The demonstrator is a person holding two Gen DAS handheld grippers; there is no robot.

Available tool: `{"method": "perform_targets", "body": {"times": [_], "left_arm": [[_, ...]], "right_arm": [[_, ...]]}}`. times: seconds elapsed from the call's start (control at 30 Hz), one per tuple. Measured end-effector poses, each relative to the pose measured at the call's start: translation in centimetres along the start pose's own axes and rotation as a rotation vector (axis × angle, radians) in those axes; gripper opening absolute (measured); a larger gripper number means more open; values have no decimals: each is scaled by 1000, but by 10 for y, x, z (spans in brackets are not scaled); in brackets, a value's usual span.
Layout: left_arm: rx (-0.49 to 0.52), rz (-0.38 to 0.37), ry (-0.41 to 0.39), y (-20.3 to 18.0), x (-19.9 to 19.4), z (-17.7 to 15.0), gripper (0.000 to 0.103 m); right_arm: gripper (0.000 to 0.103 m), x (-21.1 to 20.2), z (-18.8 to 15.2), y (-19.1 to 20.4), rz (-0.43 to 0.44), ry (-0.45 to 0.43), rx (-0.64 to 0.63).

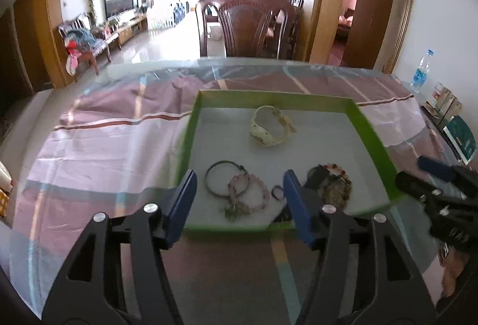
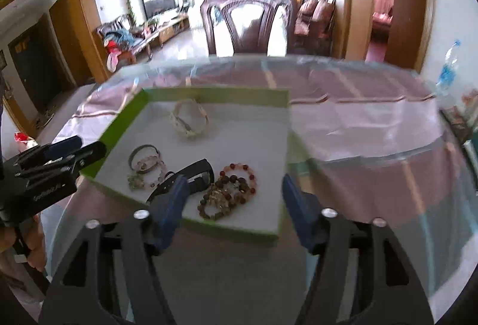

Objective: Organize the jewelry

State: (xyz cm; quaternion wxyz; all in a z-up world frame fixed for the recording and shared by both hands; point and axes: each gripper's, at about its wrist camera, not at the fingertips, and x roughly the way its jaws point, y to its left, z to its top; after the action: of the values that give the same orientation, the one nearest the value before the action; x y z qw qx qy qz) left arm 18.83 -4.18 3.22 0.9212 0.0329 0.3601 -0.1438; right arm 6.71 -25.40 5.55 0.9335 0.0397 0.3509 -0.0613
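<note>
A green-rimmed tray (image 1: 191, 127) with a white floor lies on the table and holds all the jewelry. In it are a cream bracelet (image 1: 270, 127), a dark bangle (image 1: 222, 178), a pink bead bracelet (image 1: 248, 190), a small dark ring (image 1: 277, 192), a black strap (image 2: 194, 175) and brown and red bead bracelets (image 2: 236, 187). My left gripper (image 1: 239, 175) hovers open over the tray's near edge, holding nothing. My right gripper (image 2: 233, 180) hovers open over the tray's near right corner (image 2: 277, 232), also holding nothing. Each gripper shows at the edge of the other's view.
The table wears a pink striped cloth (image 1: 104, 145) under a clear cover. A dark wooden chair (image 1: 248, 23) stands at the far side. A water bottle (image 1: 421, 71) and books (image 1: 457, 133) sit at the right edge. A person's hand (image 2: 33, 238) grips the left tool.
</note>
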Motion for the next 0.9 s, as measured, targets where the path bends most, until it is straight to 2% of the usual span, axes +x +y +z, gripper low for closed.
{"method": "perform_targets", "body": {"times": [0.03,0.13,0.27,0.43,0.53,0.6,0.7,0.9], "left_arm": [[2,11,-23,0,-13,-5,67],[8,16,-97,-5,-54,-28,77],[63,26,-173,-15,-98,-63,86],[80,90,-287,-25,-116,-100,92],[69,102,-293,-25,-107,-113,94],[70,97,-271,-26,-100,-117,94],[64,91,-256,-27,-94,-121,96],[73,86,-277,-30,-97,-124,99]], "right_arm": [[82,-14,-5,1,-7,-21,-3],[93,-47,-28,5,-23,-61,-2],[96,-64,-60,15,-4,-47,-21],[99,-67,-86,21,-47,-150,33],[100,-59,-97,24,-88,-182,30],[100,-51,-100,28,-110,-154,-5],[100,-42,-103,33,-98,-116,-30],[100,-42,-108,35,-123,-137,-41]]}}
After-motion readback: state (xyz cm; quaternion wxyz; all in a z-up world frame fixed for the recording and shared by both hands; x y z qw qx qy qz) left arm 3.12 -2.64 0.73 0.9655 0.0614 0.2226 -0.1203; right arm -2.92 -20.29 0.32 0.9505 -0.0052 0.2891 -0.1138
